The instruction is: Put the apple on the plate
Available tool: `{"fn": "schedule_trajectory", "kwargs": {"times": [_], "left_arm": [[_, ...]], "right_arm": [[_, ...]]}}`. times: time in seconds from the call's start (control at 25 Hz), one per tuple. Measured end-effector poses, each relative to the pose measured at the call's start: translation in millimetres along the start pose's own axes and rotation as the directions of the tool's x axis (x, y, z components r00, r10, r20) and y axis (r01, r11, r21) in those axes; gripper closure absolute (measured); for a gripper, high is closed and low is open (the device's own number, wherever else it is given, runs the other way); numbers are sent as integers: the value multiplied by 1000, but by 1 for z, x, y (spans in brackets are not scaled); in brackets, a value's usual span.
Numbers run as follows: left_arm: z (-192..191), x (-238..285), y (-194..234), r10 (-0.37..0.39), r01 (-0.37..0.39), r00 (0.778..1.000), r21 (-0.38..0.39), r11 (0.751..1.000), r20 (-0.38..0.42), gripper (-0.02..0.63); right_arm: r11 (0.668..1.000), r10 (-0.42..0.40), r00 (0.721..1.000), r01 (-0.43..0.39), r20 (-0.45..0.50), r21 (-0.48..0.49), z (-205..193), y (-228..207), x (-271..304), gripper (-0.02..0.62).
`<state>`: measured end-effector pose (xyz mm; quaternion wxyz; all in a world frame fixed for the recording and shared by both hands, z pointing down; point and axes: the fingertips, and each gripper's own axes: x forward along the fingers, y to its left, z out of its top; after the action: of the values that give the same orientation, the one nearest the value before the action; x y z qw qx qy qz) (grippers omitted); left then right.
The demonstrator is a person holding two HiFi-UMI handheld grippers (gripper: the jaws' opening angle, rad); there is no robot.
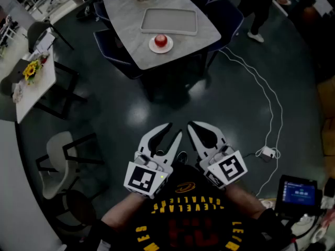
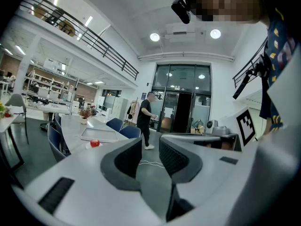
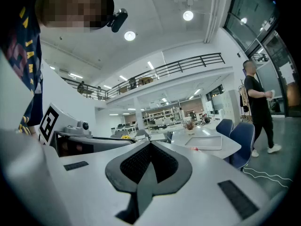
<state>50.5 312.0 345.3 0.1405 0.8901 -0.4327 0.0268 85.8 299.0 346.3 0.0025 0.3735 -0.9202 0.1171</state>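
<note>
Small round red apple (image 1: 161,40) sits on a round white plate (image 1: 153,47), near the front edge of a grey marble-look table w/ rounded corners (image 1: 125,12). Just behind the plate, not touching it, is a shallow rect. grey tray (image 1: 170,10) w/ raised rim, empty. Dark blue padded chairs (image 1: 226,13) ring the table. The floor (image 1: 131,109) is dark and polished, w/ a thin white cable (image 1: 272,101) snaking across it. Both grippers are well apart from the table, close to the person's chest. Left gripper (image 1: 176,128): white plastic shell, black ribbed pads, jaws apart w/ a narrow gap, nothing btwn them. Right gripper (image 1: 191,125): same build, tips pressed together, empty, w/ an oval hollow behind the tips.
</note>
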Motion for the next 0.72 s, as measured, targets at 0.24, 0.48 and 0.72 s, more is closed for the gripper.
{"fn": "schedule_trajectory", "kwargs": {"times": [0.24,0.48,0.72], "left_arm": [[-2,-1,-2,1,-1,1000,-8,1000,-8,489],[-5,0,-5,11,-11,1000,-1,1000,1,489],[-5,-1,-7,31,-31,999,7,1000,12,489]], "right_arm": [[1000,0,1000,0,-13,-2,-3,2,-2,588],[1000,-2,1000,2,5,8,-4,0,-5,588],[1000,-5,1000,5,10,-9,-5,-2,-8,588]]}}
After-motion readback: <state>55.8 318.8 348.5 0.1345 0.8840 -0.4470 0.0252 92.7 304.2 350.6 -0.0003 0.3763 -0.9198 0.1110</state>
